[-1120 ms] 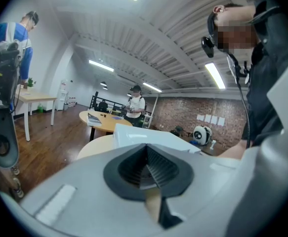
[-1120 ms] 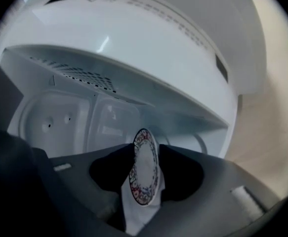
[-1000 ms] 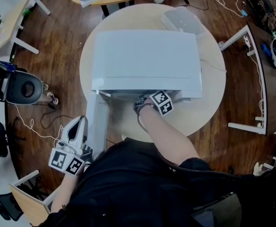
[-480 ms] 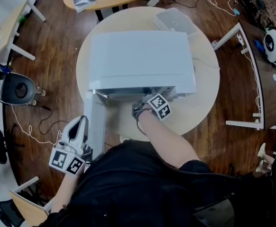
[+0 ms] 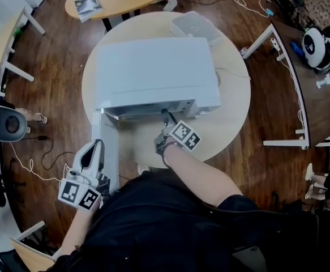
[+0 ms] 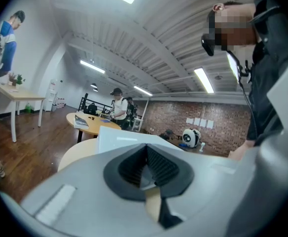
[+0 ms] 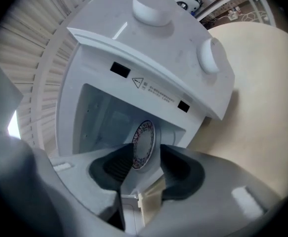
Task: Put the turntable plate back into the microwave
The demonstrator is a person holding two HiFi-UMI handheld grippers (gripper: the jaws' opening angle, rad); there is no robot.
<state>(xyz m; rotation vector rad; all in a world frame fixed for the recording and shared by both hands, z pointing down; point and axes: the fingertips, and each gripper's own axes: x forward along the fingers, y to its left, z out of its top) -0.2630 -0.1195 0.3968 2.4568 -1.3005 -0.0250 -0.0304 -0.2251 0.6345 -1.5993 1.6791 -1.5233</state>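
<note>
The round, pale worktop filled the middle of the head view, standing on a dark wood floor. A white microwave sat on the worktop a little left of centre. Its door was swung open toward the lower left of the frame. At the top of the frame, behind the microwave, a flat white box lay on the worktop's far edge.

The left gripper was at the lower left of the head view, just beside the outer side of the open door; whether it touched the door could not be told. In its own view the jaws were pressed together, with nothing between them.

The right gripper was near the centre of the head view, just in front of the microwave's opening, with its tips pointing at the cavity. Its jaws were spread wide and the pads pressed on nothing.

Through that gap, at the centre of the right gripper view, the turntable plate showed inside the cavity, clear of both pads, with a dark patterned band around its rim. In the upper part of that view, 2 round white knobs stood out from the control panel.
</note>
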